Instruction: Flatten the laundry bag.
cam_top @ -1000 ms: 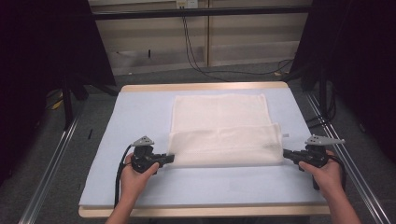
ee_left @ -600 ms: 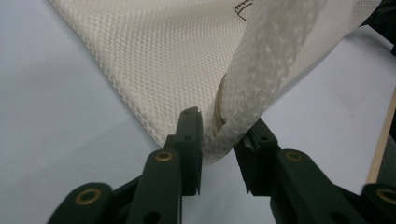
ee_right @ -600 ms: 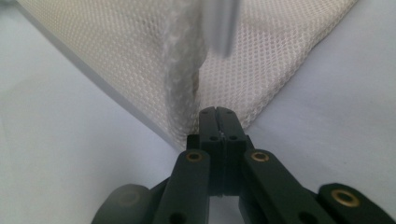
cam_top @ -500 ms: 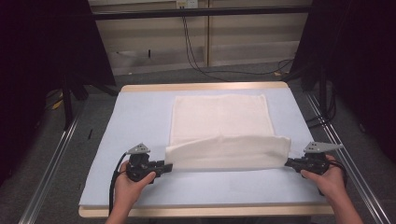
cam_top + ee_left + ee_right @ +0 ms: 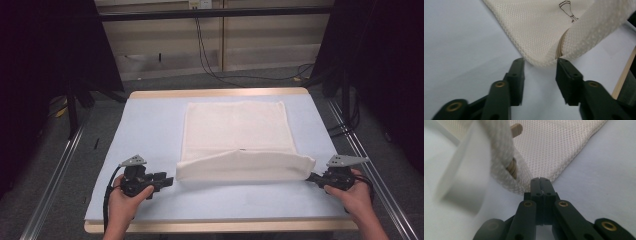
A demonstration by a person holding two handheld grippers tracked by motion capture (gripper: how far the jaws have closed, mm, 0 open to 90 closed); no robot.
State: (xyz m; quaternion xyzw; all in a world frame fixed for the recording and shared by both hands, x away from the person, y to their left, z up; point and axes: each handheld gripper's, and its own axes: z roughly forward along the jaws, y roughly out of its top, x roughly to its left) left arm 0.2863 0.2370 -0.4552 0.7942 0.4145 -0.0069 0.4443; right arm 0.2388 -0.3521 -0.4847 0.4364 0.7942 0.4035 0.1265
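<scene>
A cream towel lies on the light blue table, its near part folded over into a thick band. My left gripper sits just left of the band's left corner. Its jaws have just been opening and stand open, with the towel's corner at their tips and not pressed. My right gripper is at the band's right corner. Its jaws are shut on the towel's edge.
The table has a wooden rim at the back. Metal rails run along both sides on the floor. Cables lie on the floor behind, and dark stands rise at the back corners.
The folded band of towel has been drawn nearer to the table's front. My left gripper let go of its corner and backed off to the near left. The right gripper kept its grip.
</scene>
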